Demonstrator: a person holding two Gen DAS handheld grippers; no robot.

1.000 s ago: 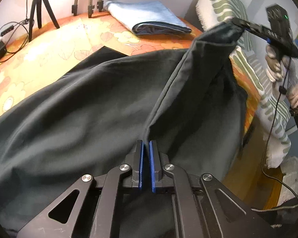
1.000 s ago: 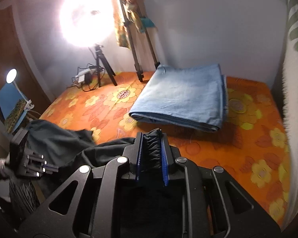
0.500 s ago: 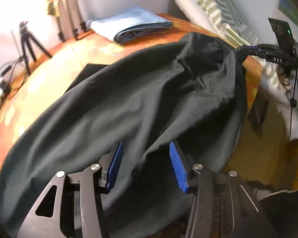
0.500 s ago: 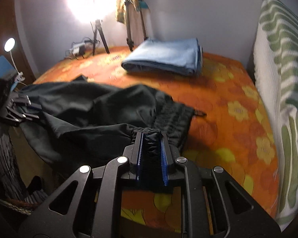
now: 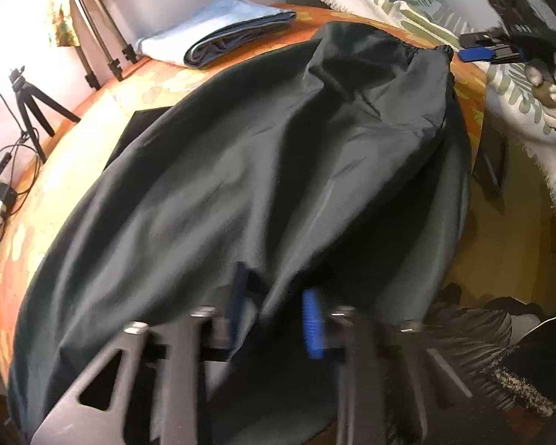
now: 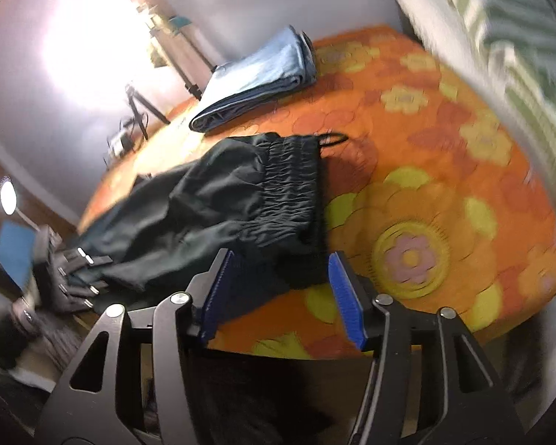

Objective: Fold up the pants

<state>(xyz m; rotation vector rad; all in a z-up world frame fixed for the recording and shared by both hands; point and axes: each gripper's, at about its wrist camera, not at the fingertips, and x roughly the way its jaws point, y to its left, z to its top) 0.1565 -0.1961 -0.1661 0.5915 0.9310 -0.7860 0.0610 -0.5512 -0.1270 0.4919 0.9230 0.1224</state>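
The black pants (image 6: 241,200) lie spread, unfolded, on the bed (image 6: 444,170). The right gripper (image 6: 283,293) opens, empty, beside their waistband (image 6: 296,181); the left gripper (image 5: 274,315) closes around pants fabric.

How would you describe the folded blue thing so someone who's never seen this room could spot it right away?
Start at the bed with the orange flowered cover. Look to its far end by the wall, next to the tripod legs: the folded light blue cloth lies there flat, apart from the black pants. It is the only pale blue, neatly folded item; the pants are dark and spread out.
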